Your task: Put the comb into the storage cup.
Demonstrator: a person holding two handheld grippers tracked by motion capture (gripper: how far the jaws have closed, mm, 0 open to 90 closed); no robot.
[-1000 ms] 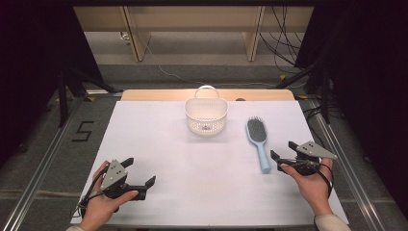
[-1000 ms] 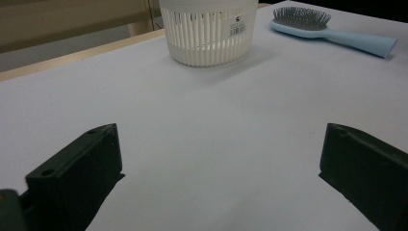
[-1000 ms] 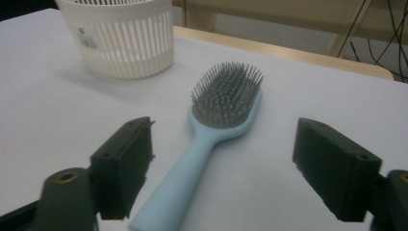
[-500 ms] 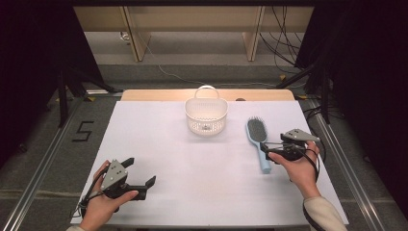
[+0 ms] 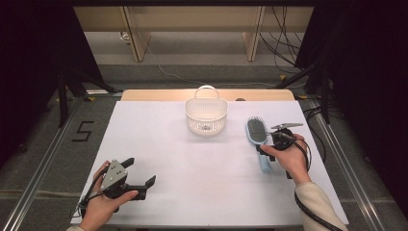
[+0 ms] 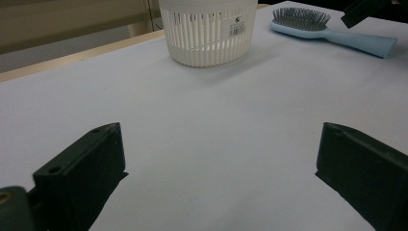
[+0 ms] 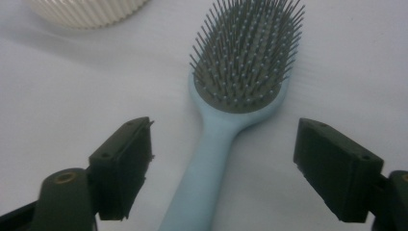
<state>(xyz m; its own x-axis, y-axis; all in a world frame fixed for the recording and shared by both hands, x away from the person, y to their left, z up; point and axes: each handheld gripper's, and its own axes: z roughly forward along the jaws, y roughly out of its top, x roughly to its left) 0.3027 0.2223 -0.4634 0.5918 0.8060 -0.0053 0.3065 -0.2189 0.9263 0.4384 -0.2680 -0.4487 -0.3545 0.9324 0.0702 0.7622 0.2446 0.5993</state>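
My right gripper straddles the brush handle, jaws wide, just been closing, pads not touching it yet. Brush lies flat on the table, bristles up, just right of the basket. Left gripper near the front left corner, jaws wide, empty.
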